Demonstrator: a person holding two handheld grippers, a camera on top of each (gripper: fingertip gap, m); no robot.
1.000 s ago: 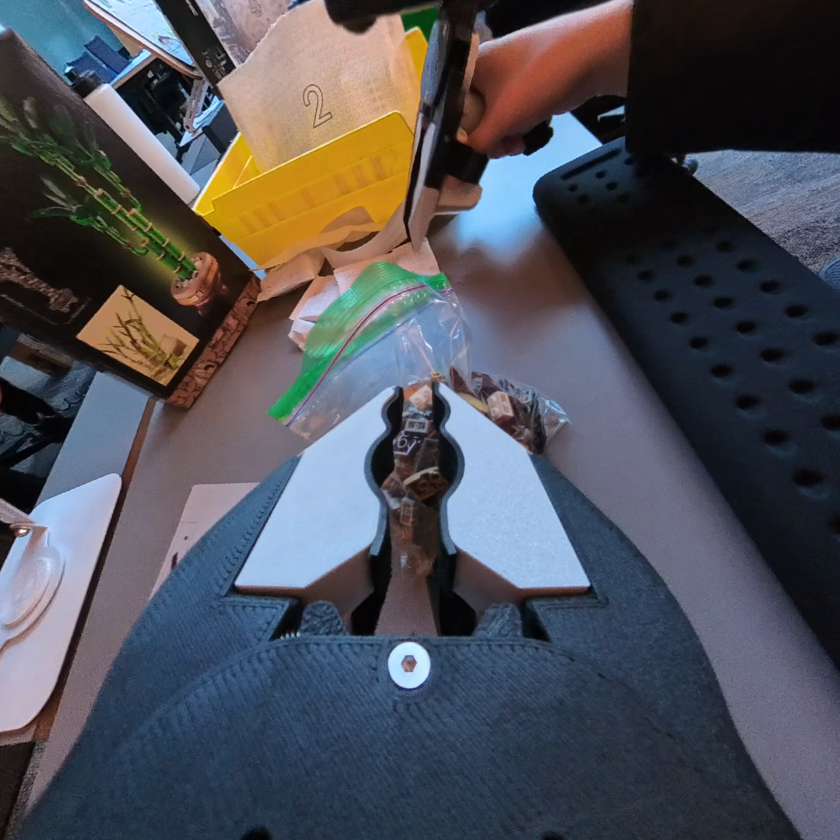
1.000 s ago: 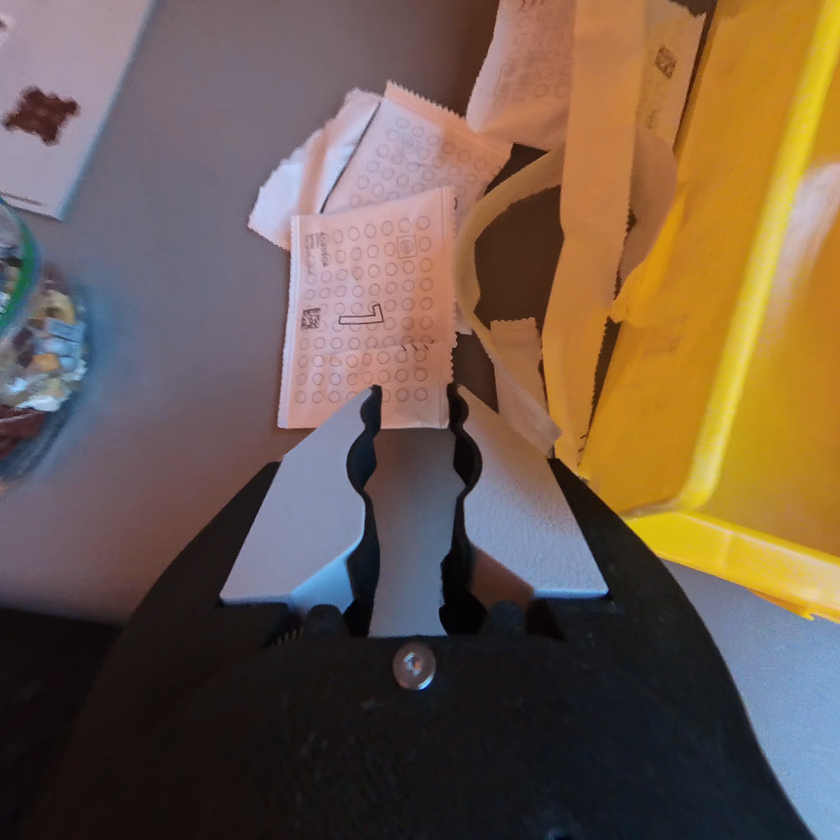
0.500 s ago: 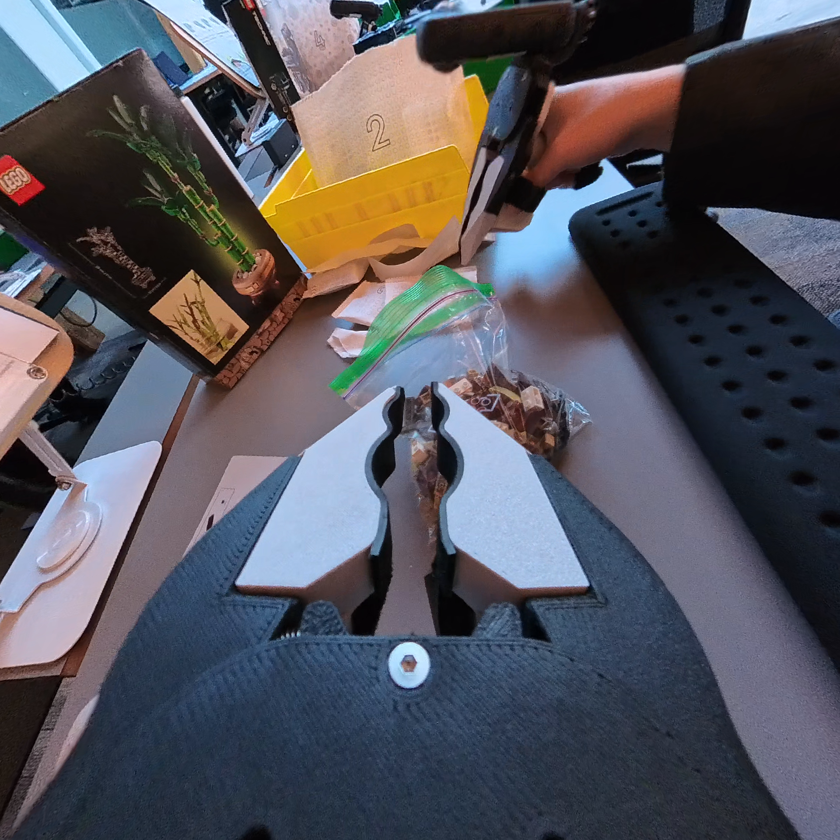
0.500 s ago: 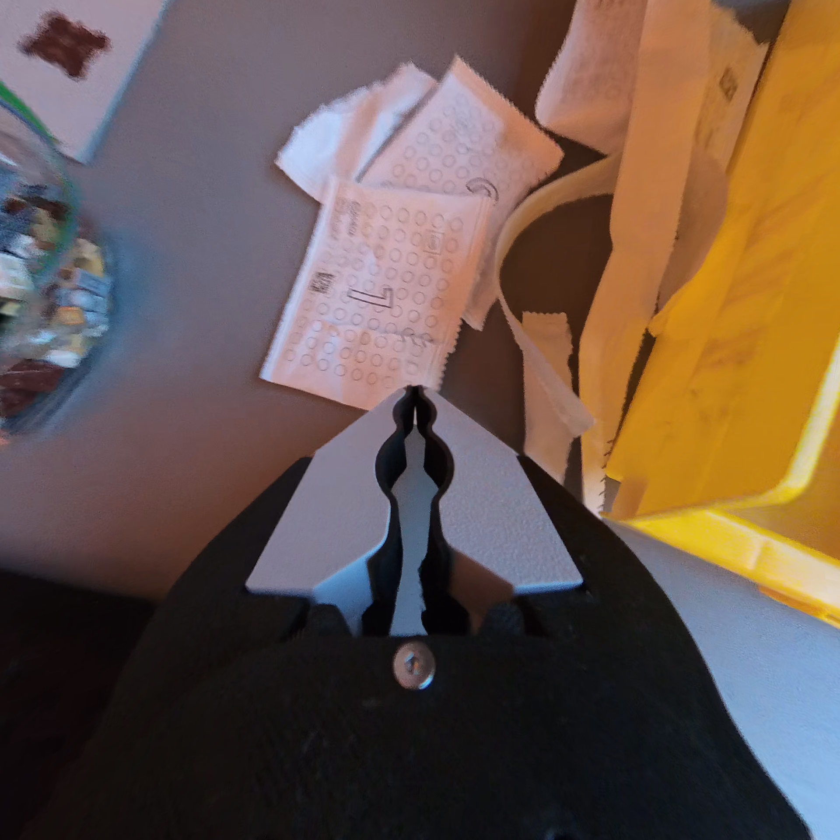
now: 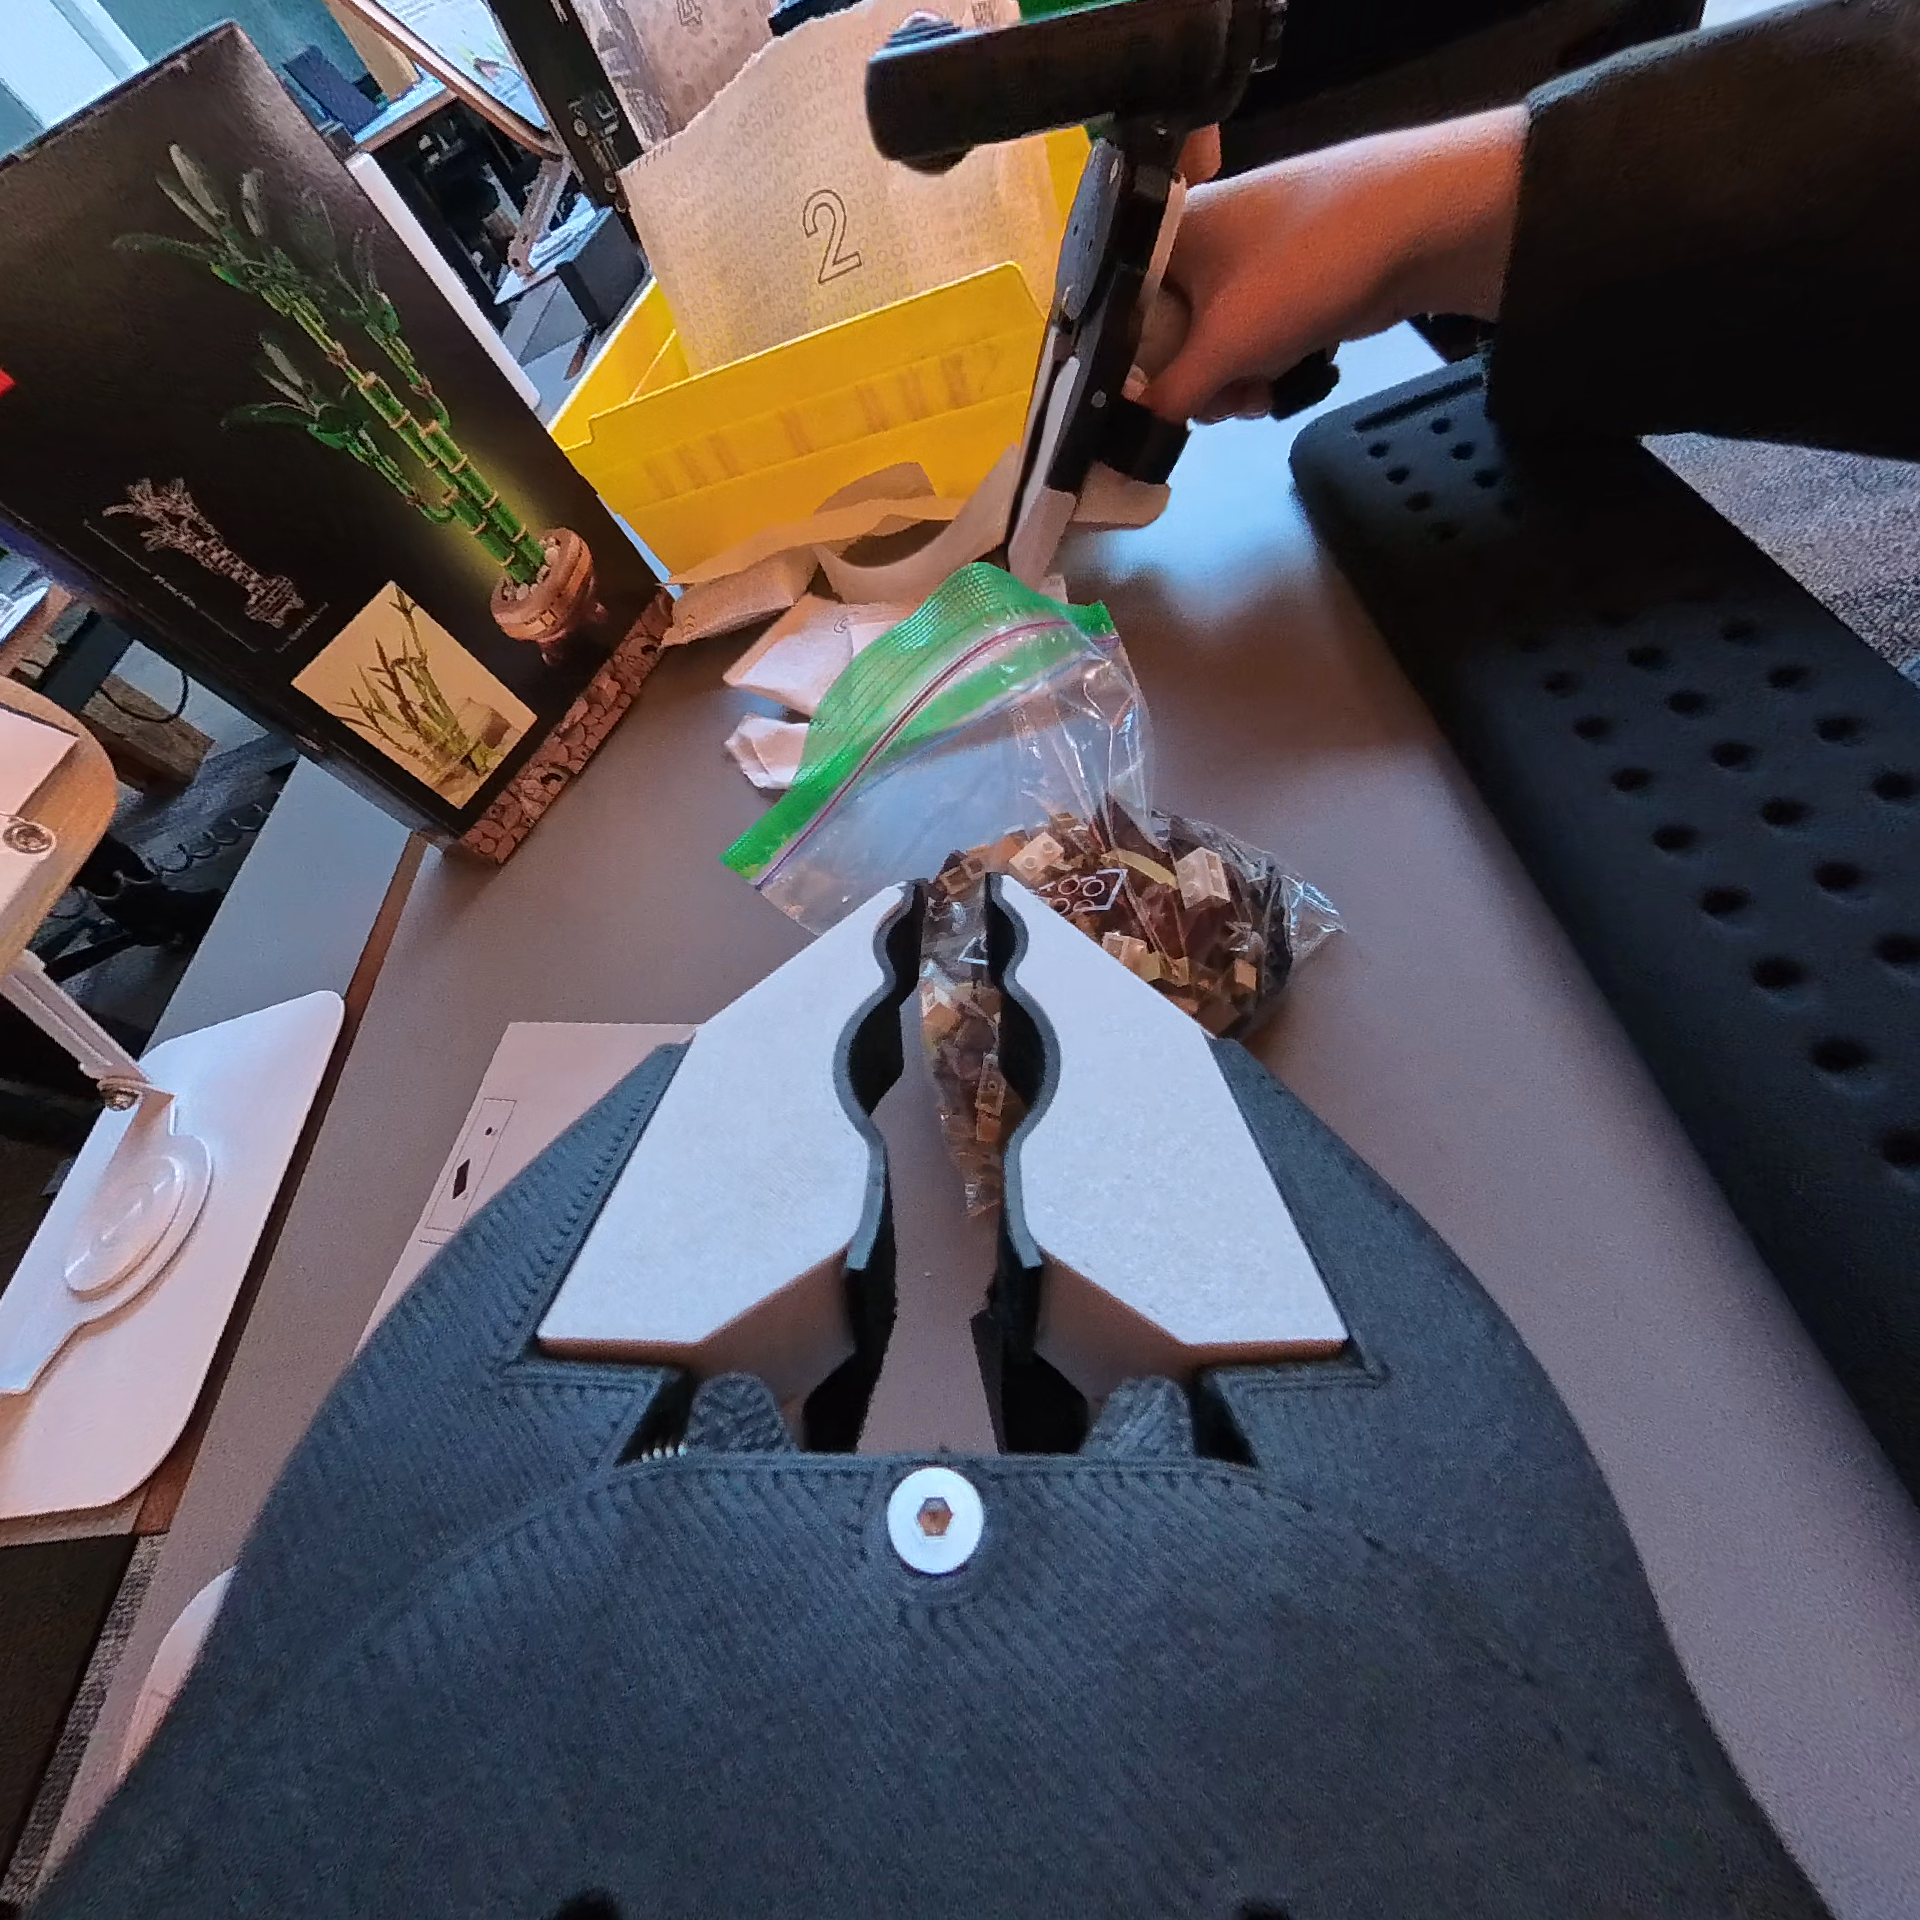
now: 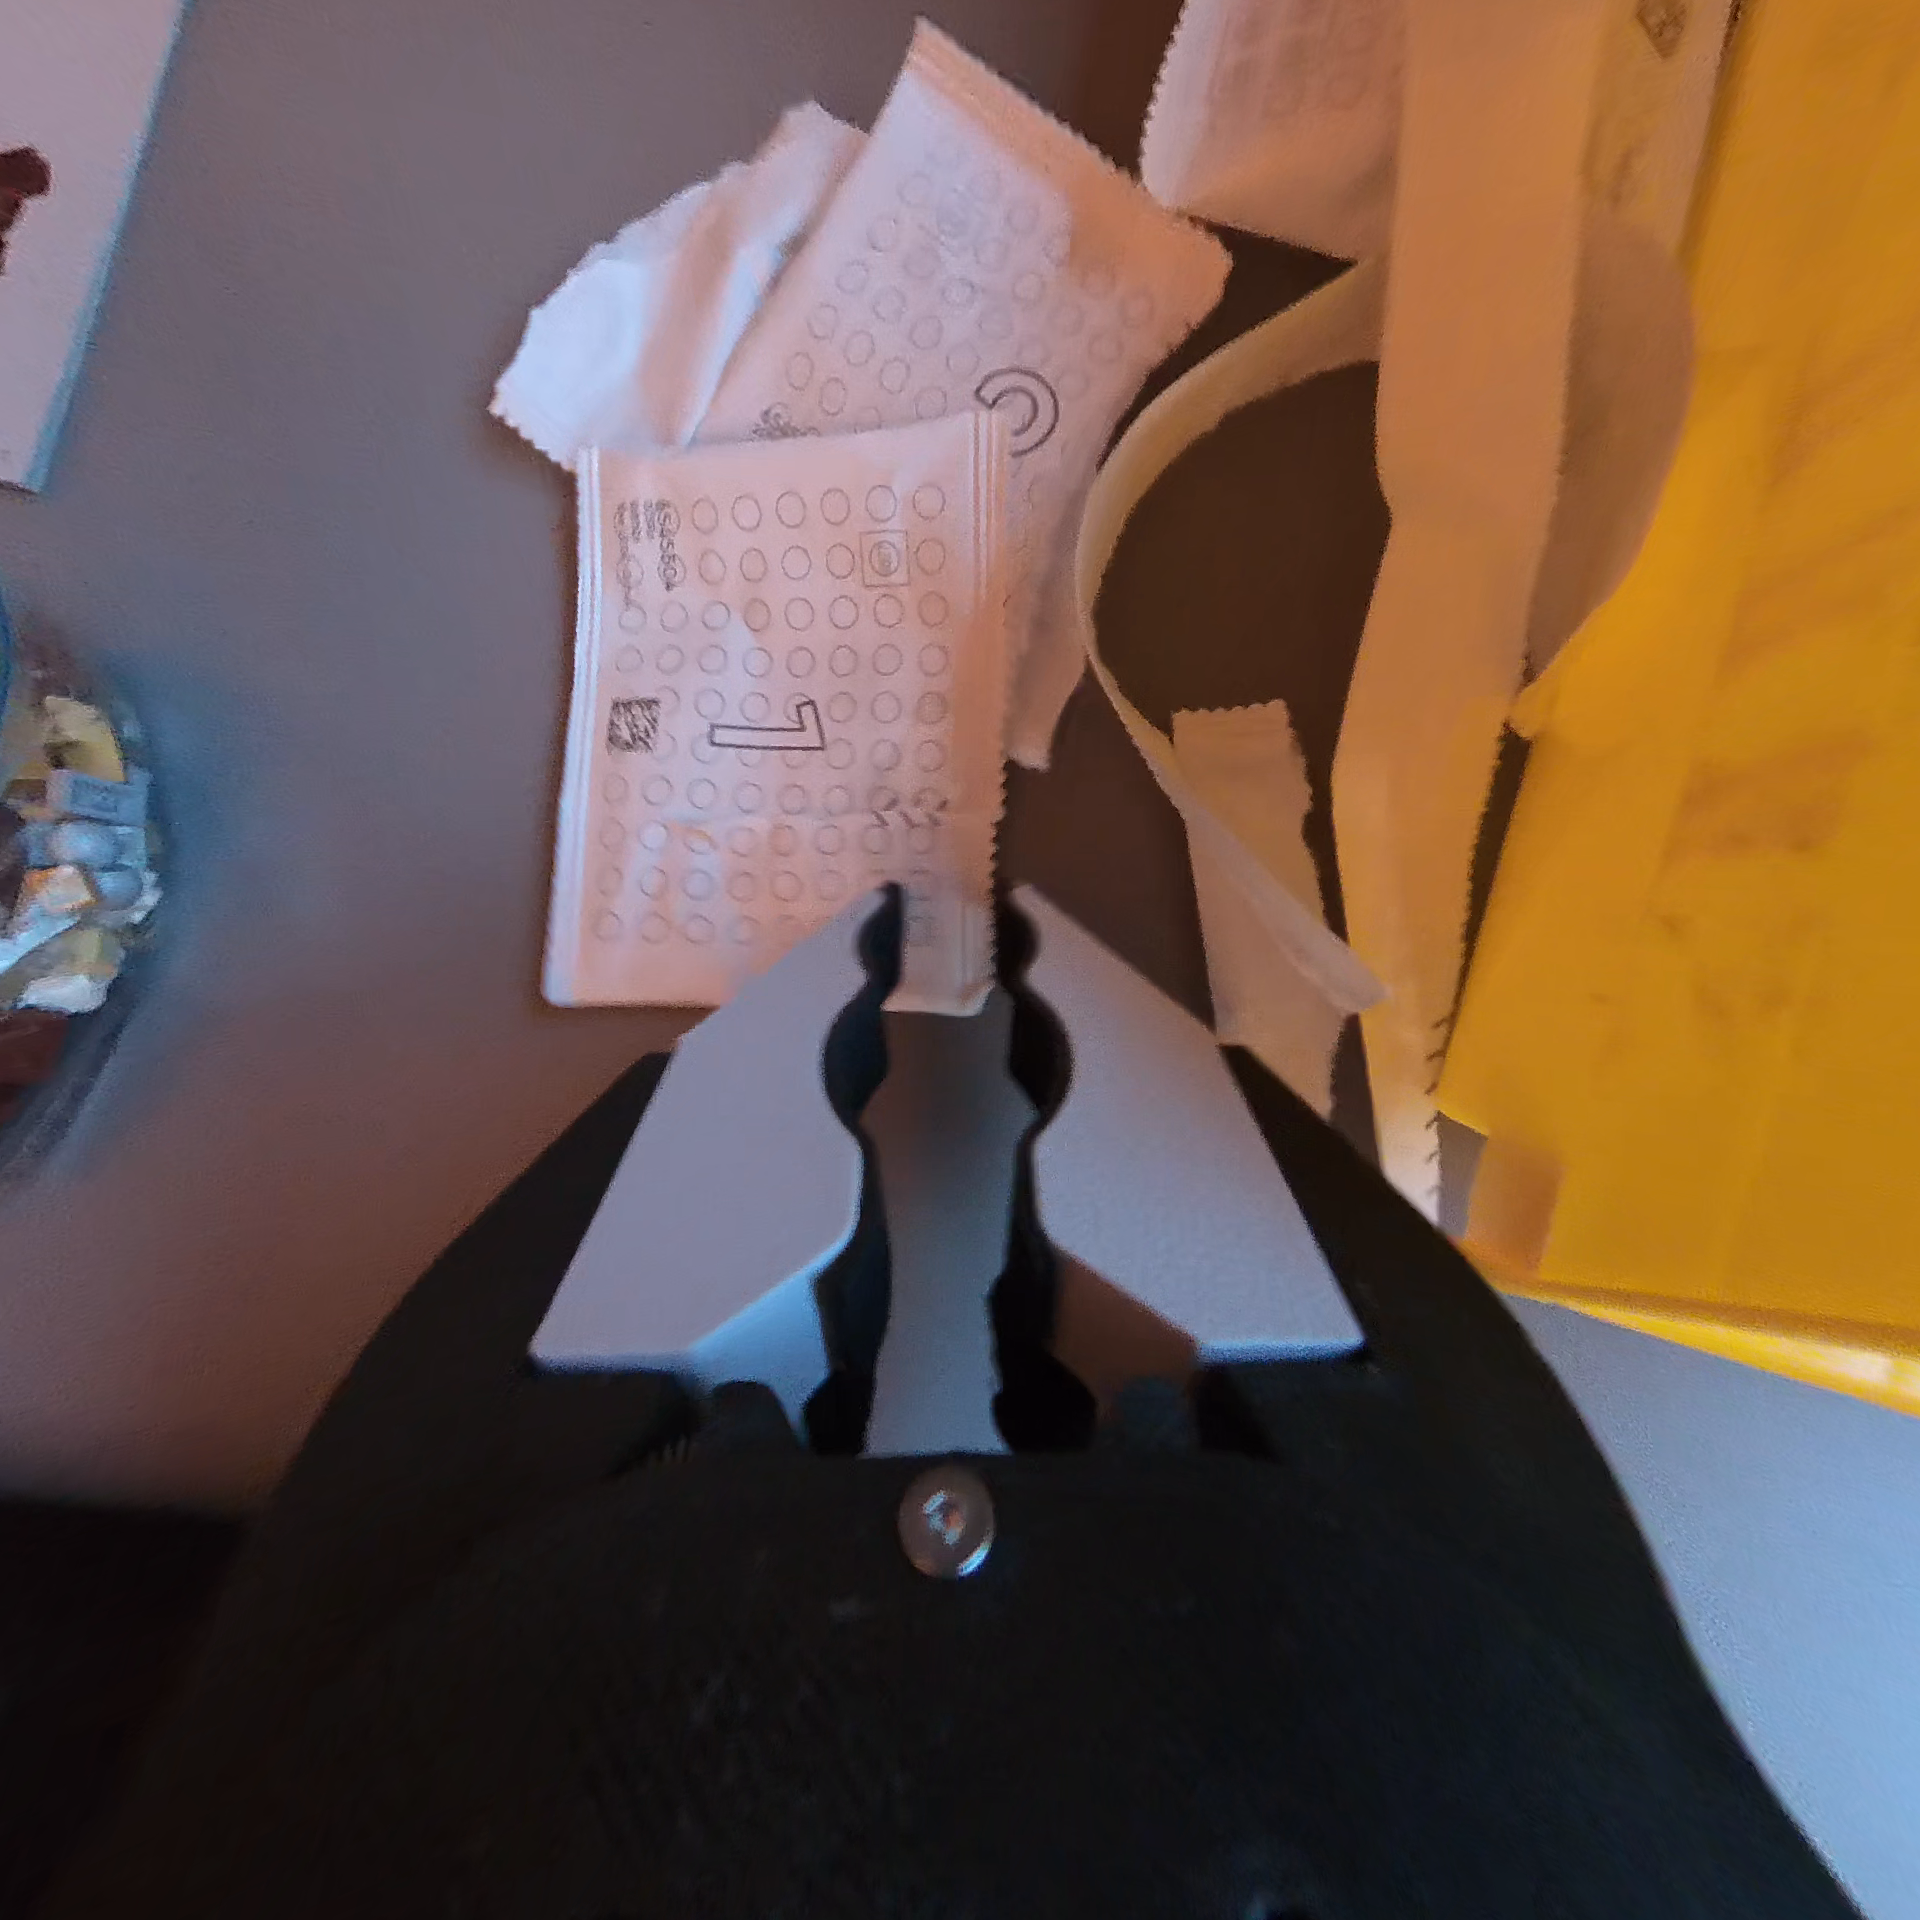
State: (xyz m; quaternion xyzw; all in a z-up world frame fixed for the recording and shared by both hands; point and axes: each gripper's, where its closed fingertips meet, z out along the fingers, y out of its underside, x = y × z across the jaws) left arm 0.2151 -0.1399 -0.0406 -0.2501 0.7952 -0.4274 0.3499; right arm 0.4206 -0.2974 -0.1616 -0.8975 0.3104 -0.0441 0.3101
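My left gripper (image 5: 954, 891) is shut on the near end of a clear zip bag (image 5: 1143, 914) with a green top, full of small brown and tan bricks. The rest of the bag rests on the grey table (image 5: 1403, 1143). My right gripper (image 6: 948, 904) is open with a narrow gap, pointing down at a white paper packet (image 6: 779, 707) printed with circles. The packet's near corner lies between its tips. A second packet (image 6: 956, 291) lies behind it. In the left wrist view the right gripper (image 5: 1029, 540) stands held by a hand (image 5: 1299, 270), beside the yellow bin (image 5: 831, 436).
The yellow bin (image 6: 1714, 727) holds a large paper bag (image 5: 831, 187), and torn paper strips (image 6: 1247, 852) spill at its front. A black box with a bamboo picture (image 5: 312, 468) stands left. A black perforated pad (image 5: 1662, 779) runs along the right. A white sheet (image 5: 540, 1091) lies near left. My hands' fingertips stand some 30 cm from each other.
The left jaws narrowed onto the bag's near end and the view tilted up. The right gripper was open, shut half a second ago, and has reopened closer to the packet's corner.
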